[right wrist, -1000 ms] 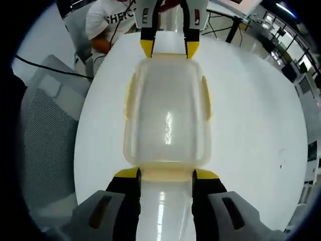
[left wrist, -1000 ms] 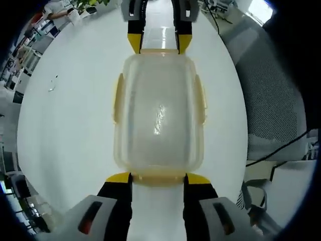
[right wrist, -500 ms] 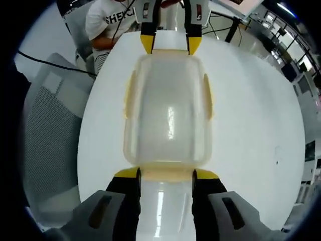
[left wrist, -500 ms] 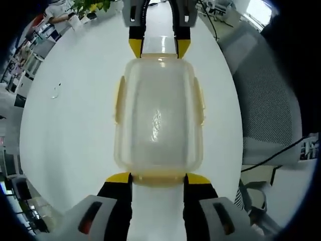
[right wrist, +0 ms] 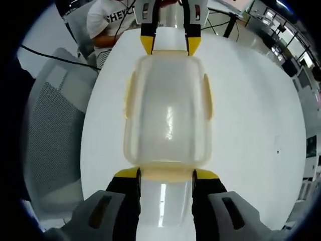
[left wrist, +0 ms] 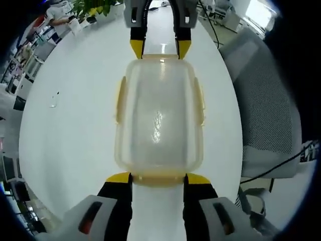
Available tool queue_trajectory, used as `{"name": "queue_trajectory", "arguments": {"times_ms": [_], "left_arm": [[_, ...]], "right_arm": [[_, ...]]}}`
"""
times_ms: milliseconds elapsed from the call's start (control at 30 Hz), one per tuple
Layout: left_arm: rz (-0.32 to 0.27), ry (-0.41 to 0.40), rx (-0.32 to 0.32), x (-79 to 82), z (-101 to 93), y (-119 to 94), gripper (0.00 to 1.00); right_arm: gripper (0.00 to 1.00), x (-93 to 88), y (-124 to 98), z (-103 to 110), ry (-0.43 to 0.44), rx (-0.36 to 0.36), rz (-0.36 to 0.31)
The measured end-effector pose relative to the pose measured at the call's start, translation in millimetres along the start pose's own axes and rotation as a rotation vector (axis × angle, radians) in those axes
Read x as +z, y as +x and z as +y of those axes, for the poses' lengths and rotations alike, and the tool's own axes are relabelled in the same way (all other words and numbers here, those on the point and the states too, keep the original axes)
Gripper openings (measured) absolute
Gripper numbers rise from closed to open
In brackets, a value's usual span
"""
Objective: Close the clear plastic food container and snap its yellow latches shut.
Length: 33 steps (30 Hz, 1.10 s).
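The clear plastic food container (left wrist: pixel 158 120) has its lid on, and it stretches lengthwise between my two grippers above the round white table (left wrist: pixel 70 125). My left gripper (left wrist: pixel 158 178) is shut on the near end latch (left wrist: pixel 158 175). My right gripper (left wrist: pixel 156 49) clamps the far end. Yellow side latches (left wrist: pixel 119 100) lie flat against the long walls. In the right gripper view the same container (right wrist: pixel 167 115) runs from my right gripper (right wrist: pixel 166 174) up to the left gripper (right wrist: pixel 169 44). A side latch (right wrist: pixel 206 98) lies folded down there too.
A grey mesh chair (left wrist: pixel 266 115) stands beside the table, also seen as the chair (right wrist: pixel 50 130). A person in a white shirt (right wrist: pixel 113 20) sits past the table's edge. A small scrap (left wrist: pixel 53 103) lies on the table. Plants (left wrist: pixel 93 7) stand far off.
The container keeps its place between both grippers while the table and chair slide and shrink a little behind it. Both grips are unchanged.
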<state>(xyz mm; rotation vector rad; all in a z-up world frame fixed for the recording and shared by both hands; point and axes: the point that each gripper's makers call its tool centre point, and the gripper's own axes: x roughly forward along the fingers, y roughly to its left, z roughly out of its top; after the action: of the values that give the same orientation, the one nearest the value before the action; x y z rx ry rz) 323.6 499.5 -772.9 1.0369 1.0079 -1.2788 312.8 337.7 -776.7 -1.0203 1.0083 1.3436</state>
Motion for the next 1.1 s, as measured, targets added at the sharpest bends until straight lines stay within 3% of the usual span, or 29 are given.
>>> {"name": "queue_trajectory", "arguments": {"times_ms": [733, 1100], "left_arm": [[-0.001, 0.02, -0.021, 48.1, 1.7, 14, 0.34], [-0.039, 0.019, -0.034, 77.7, -1.3, 23, 0.34]], "right_arm": [[0.36, -47.6, -12, 1, 0.008, -0.003, 0.036], [0.36, -78.1, -18, 5, 0.009, 0.001, 0.06]]}}
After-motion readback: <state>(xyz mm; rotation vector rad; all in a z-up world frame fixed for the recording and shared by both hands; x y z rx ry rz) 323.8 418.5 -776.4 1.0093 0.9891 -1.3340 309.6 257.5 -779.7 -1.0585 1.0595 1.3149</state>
